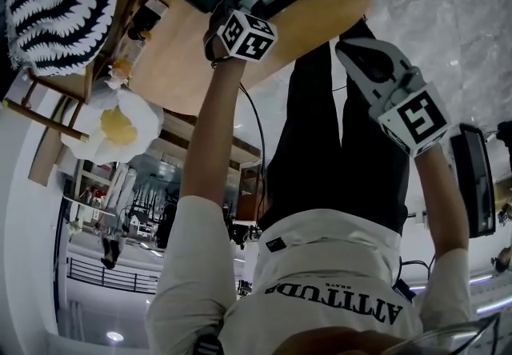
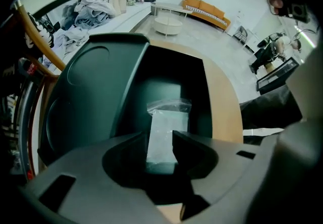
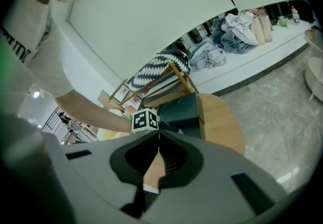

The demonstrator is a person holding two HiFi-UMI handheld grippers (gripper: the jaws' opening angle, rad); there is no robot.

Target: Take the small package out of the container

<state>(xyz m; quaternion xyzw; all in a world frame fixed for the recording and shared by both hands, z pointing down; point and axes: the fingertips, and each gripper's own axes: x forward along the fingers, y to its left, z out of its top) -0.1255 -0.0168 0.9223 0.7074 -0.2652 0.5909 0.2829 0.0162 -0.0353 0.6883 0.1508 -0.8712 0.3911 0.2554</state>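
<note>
Item: small package (image 2: pixel 166 127), a flat rectangular pouch of clear, glossy plastic film with pale whitish contents and a crinkled, wrinkled top edge. Location: inside the container (image 2: pixel 91 97), down against its dark inner surface, in line with the gap of the left gripper (image 2: pixel 159 136). Container: dark green, smooth and matte, apparently moulded plastic, with a deep squarish well and a broad rounded panel along one side; it stands on the counter (image 2: pixel 224 102). Counter: round top, light wood, smooth finish, pale rounded edge. Left gripper: grey matte body, black-and-white marker cube, reaching straight down into the container's opening, jaws spread wide, the package showing between their tips with no pad pressing on it. Right gripper (image 3: pixel 159 132): same grey build, ribbed dark pads, jaws pressed together at the tips with nothing between them; in the head view it is held beside the counter's edge (image 1: pixel 356 53), over grey marbled stone flooring (image 1: pixel 448 1), well apart from the container.
</note>
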